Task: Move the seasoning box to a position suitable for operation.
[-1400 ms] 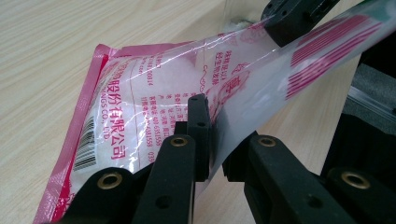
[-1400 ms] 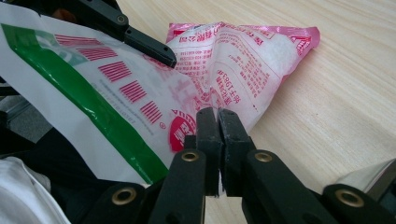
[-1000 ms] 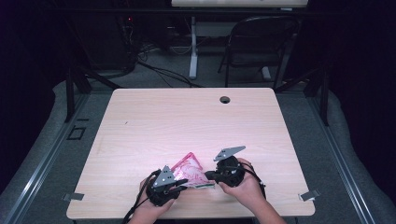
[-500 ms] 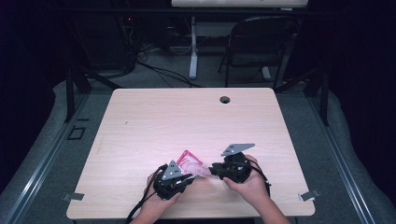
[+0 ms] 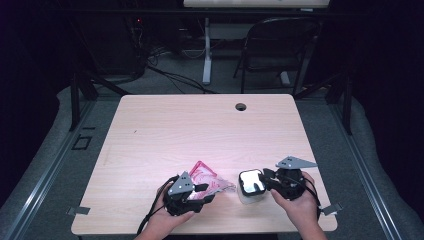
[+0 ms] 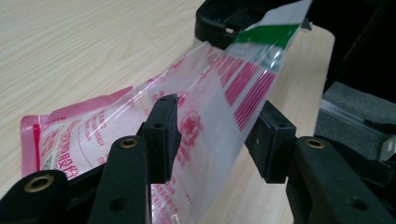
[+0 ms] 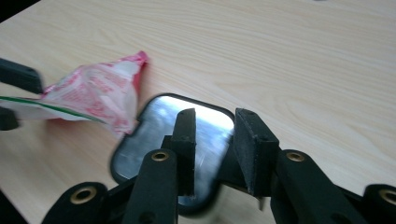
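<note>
A clear plastic bag with pink print and a green strip lies on the table near its front edge. My left gripper is at its near end. In the left gripper view the bag runs loosely between the jaws of the left gripper, which have just been opening; the pads do not press it. To the right, my right gripper points left at a black-rimmed shiny rectangle. The right gripper has just been opening too, and nothing is between its jaws; the rectangle lies beyond them, beside the bag.
The light wooden table has a round cable hole near its far edge. A black folding chair and table legs stand behind it on the grey floor. Both hands are close to the table's front edge.
My right gripper let go of the bag, opened and moved right; the shiny rectangle now shows at its tips. My left gripper's jaws spread apart around the bag and stayed in place.
</note>
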A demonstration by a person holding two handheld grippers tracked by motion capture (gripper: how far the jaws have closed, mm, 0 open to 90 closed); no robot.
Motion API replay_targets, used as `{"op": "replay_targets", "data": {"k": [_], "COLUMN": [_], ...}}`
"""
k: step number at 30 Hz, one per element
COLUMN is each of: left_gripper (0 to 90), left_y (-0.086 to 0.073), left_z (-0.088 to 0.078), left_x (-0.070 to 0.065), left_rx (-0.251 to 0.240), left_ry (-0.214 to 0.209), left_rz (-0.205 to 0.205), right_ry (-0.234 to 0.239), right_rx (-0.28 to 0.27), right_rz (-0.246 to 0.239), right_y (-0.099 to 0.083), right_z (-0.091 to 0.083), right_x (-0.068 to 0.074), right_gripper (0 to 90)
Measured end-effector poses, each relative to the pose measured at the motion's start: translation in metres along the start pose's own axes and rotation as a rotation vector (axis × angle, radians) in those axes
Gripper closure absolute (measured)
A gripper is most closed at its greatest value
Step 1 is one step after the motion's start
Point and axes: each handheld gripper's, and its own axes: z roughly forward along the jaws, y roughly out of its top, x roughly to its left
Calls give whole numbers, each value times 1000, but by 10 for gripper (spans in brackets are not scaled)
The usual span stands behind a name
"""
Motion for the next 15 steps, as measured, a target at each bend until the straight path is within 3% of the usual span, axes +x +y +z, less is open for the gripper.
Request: {"op": "replay_targets", "data": {"k": [6, 10, 15], "left_gripper": [561, 562, 578], "left_y": [11, 21, 34], "left_z": [-9, -17, -25], "left_x": [-3, -6, -2], "left_rx": [-11, -50, -98], "left_ry": [-32, -64, -48], "left_rz": [-6, -13, -12], "right_ry": [-43, -29, 3], "right_rx": [-28, -15, -18], "right_rz": [81, 99, 110], "right_y": [-10, -13, -14], "right_z": [-2, 2, 4], "right_x": [-15, -19, -21], "right_gripper": [705, 749, 794]}}
